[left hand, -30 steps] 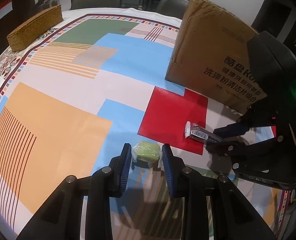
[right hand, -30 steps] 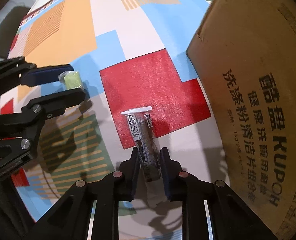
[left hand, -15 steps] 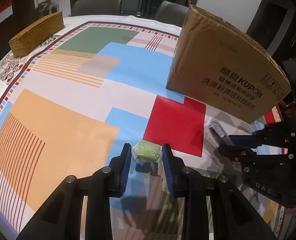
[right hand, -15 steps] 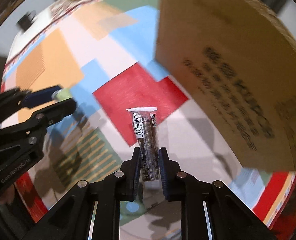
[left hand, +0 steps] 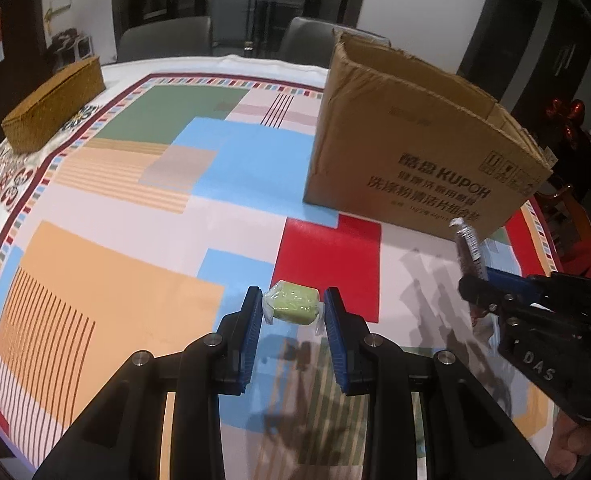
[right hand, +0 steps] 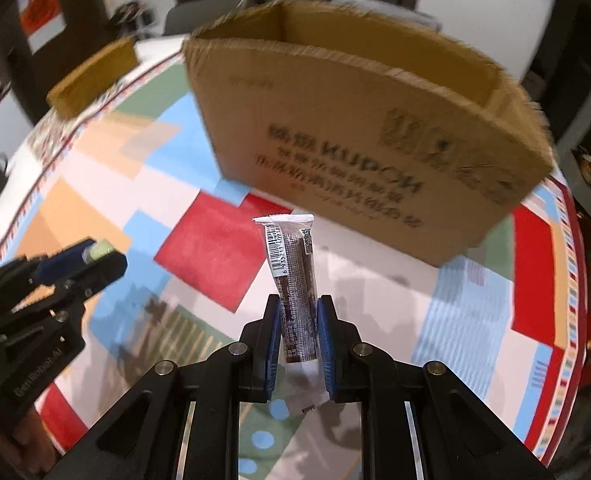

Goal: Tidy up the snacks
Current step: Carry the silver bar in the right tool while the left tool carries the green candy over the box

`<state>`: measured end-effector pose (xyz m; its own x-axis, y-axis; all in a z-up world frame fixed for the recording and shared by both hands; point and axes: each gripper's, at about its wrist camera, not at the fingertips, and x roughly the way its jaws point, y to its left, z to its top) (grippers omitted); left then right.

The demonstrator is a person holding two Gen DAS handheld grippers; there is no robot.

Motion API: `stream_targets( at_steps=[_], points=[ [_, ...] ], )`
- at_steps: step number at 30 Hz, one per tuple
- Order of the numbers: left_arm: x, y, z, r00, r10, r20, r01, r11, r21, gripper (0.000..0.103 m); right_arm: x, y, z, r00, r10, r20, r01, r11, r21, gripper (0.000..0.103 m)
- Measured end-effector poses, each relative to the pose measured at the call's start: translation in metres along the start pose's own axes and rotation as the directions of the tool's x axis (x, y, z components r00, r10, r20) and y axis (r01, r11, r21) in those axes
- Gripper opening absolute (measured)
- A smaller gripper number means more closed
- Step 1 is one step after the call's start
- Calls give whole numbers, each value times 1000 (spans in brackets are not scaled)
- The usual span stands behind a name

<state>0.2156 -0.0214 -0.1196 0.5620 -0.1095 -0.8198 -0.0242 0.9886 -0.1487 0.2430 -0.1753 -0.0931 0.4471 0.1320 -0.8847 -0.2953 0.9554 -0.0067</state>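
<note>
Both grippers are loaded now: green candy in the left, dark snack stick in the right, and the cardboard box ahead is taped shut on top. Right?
Not quite. The box is open on top: the right wrist view looks over its rim to the inner walls. The rest holds: the left gripper clamps the green candy and the right gripper clamps the dark snack stick.

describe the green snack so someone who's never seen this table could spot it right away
Start at the tall cardboard box, then come toward the camera past the red square. The green snack sits clamped between the left gripper jaws: small, blocky, clear-wrapped, unlike the long dark stick in the right gripper.
</note>
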Motion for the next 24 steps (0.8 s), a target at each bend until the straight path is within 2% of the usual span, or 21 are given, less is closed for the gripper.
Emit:
stream_targets(
  at_steps=[6,12,24],
  points=[
    [-14,-7,10,999,-12,39,11,999,31,31,-30,-4,1,996,-28,83,19,994,107,19],
    [-32,-10,27,996,-37,84,33,998,51,31,-55,1,6,986,-56,154,31,986,164,19],
    [-71,-24,71,977,-86,196,63,991,122,31,-96,-2,23,957,-116,264,48,967,249,19]
  ],
)
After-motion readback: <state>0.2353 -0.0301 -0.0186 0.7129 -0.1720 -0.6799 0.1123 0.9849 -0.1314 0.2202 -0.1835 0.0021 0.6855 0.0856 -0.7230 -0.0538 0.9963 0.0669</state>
